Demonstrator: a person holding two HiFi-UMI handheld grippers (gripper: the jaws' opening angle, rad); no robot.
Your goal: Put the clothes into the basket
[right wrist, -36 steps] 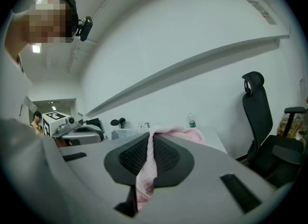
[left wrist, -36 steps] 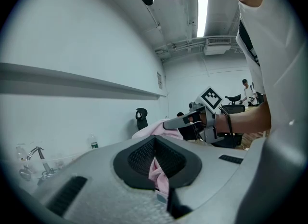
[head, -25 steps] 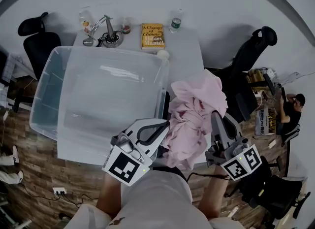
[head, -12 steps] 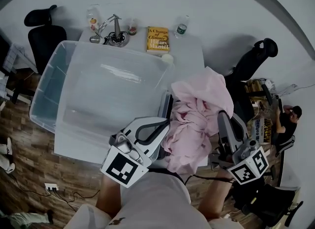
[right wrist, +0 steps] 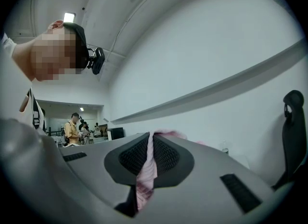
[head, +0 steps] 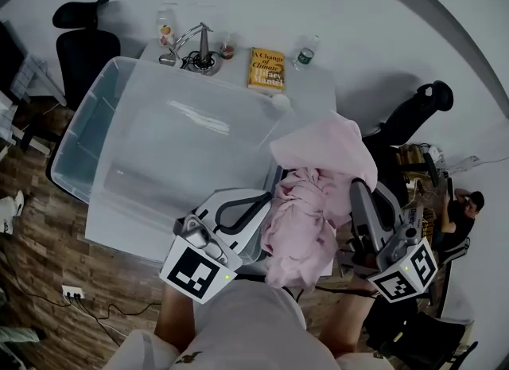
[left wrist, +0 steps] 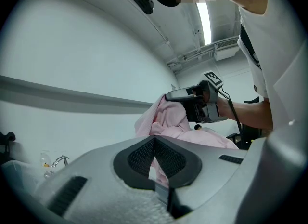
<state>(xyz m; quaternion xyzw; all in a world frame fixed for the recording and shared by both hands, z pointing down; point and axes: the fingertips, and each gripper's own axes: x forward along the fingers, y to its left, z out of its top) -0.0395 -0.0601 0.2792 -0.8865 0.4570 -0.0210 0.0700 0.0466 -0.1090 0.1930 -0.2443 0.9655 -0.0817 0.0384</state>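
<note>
The right gripper (head: 359, 195) fingers clamp the pink garment (head: 318, 189); the left gripper (head: 262, 203) fingers seemingly do too. The basket (head: 79, 138) lies at ten o'clock.

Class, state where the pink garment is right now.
In the head view, the pink garment hangs just right of the clear basket, pinched by the left hand-held gripper and the right hand-held gripper.

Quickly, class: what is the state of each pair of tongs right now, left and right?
Left tongs: closed, holding the pink garment.
Right tongs: closed, holding the same pink garment.
</note>
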